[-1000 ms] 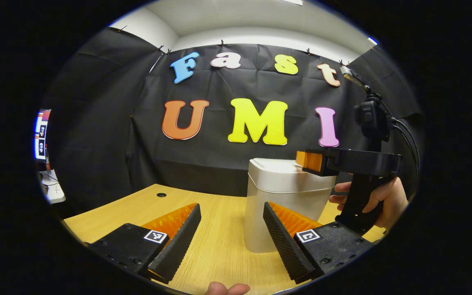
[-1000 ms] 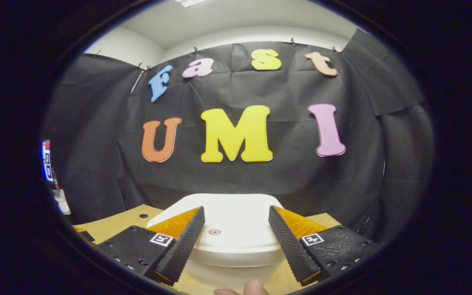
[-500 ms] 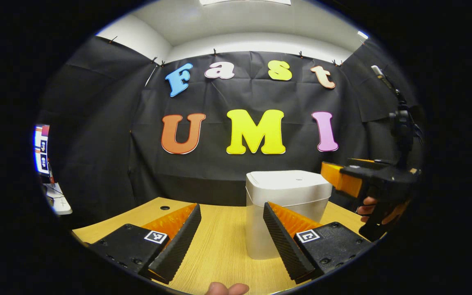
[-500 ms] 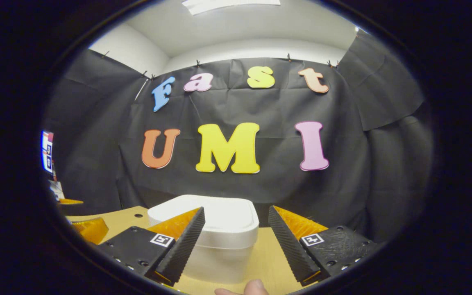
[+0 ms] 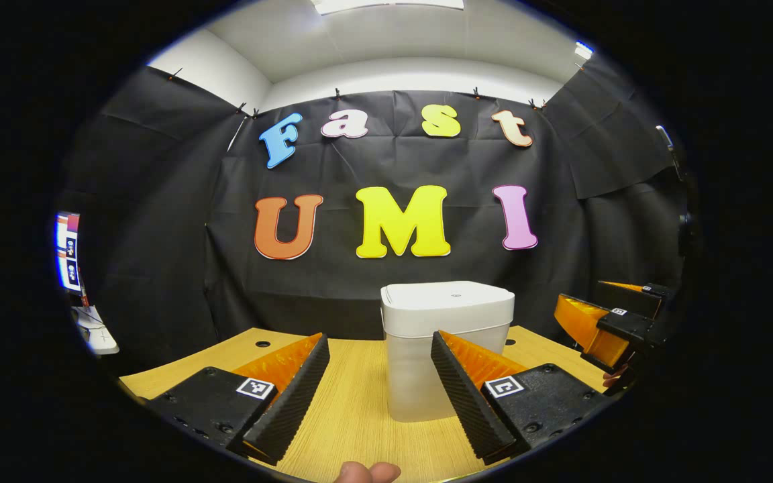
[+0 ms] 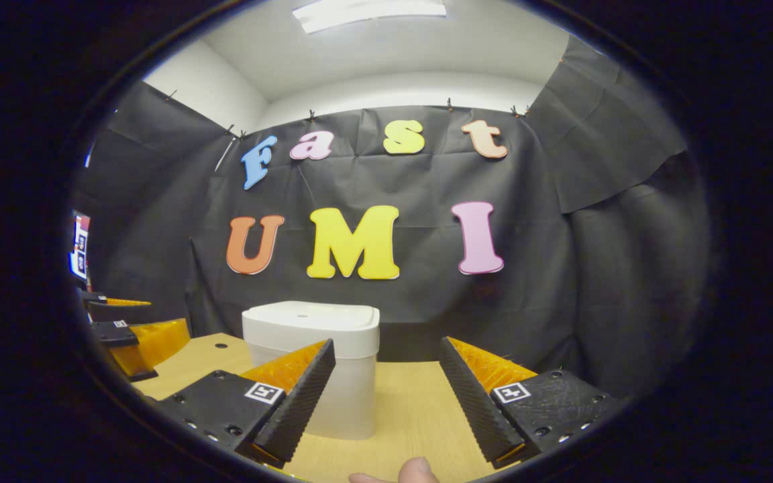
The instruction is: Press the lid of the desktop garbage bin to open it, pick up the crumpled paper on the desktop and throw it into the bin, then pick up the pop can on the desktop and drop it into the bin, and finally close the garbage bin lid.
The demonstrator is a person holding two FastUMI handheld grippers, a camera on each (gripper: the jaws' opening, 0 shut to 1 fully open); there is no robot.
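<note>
The white, rounded-square plastic desktop garbage bin (image 5: 445,349) stands upright on the light wooden bench (image 5: 359,416), its flat white lid (image 5: 447,295) lying level and shut on top. Behind the bin hangs the black cloth wall of the booth (image 5: 158,268), with a white ceiling (image 5: 393,40) above it.

In the left gripper view the left tool (image 5: 380,392) sits in front of the bin, released, its two ridged fingers (image 5: 292,396) spread wide with bare bench between them; the right-hand finger overlaps the bin's lower front in the picture, though contact cannot be told. To the right of the bin, well apart from it, the right tool (image 5: 604,329) hangs above the bench edge.

In the right gripper view the bin (image 6: 319,369) stands ahead and left of centre, and the right tool (image 6: 386,396) is likewise released, fingers spread, gripping nothing. The left tool (image 6: 135,339) shows to the left of the bin, near the bench edge. A fingertip (image 6: 417,471) peeks in below
</note>
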